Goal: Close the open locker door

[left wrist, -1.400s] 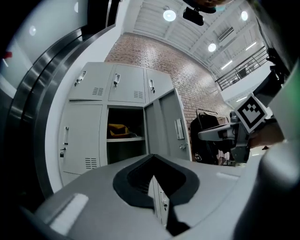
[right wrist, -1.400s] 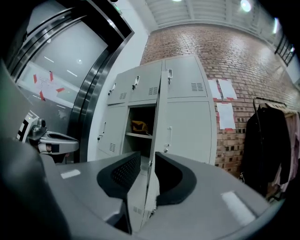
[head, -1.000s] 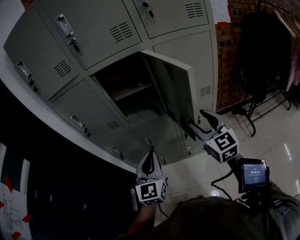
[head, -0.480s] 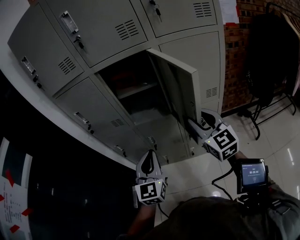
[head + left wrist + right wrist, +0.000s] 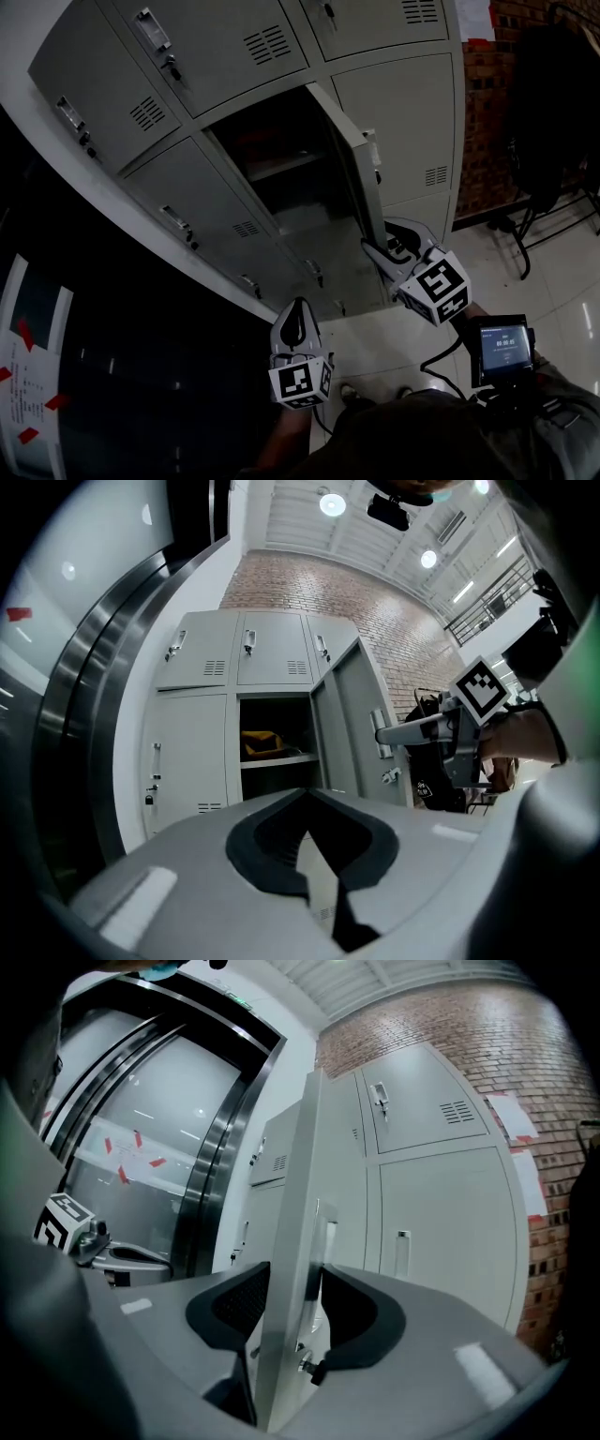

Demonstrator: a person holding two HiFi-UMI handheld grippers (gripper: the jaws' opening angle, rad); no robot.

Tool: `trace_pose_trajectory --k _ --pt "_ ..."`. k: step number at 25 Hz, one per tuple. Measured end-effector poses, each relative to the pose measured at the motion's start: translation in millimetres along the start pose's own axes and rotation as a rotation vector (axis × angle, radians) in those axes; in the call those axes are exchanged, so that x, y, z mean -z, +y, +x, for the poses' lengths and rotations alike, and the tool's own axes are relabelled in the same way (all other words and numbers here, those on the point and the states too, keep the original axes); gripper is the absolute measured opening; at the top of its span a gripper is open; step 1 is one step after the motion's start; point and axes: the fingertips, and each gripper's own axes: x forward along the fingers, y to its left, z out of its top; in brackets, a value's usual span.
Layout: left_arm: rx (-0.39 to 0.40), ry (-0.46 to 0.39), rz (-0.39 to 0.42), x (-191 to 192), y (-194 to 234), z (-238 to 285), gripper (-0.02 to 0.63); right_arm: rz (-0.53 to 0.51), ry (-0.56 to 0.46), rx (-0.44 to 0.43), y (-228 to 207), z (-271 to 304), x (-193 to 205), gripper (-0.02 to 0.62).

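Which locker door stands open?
The door below the top row: it is swung out, edge toward the viewer, and bares its dark compartment. The other doors all lie flush and shut.

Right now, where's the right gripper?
Head view, right of centre: the right gripper is at the free edge of the open locker door, with that edge between its opening jaws.

Pale glossy floor [image 5: 562,300]: locker bank [image 5: 225,56] stands along its far edge, dark rack legs [image 5: 518,251] at the right. Shelf [image 5: 277,759] inside the open compartment carries a yellow bundle [image 5: 258,742].
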Motion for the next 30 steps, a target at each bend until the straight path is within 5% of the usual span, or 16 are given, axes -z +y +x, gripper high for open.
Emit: trace_pose_trajectory --k 16,30 --pt "0.035 -0.04 0.0 9.1 103.4 22.4 0.002 -0.052 0.004 -0.056 81.4 87.0 -8.7 0.175" --pt "0.082 -0.069 -0.007 18.3 206.4 75.2 0.002 -0.075 0.01 -0.004 104.1 200.2 -8.1 0.141"
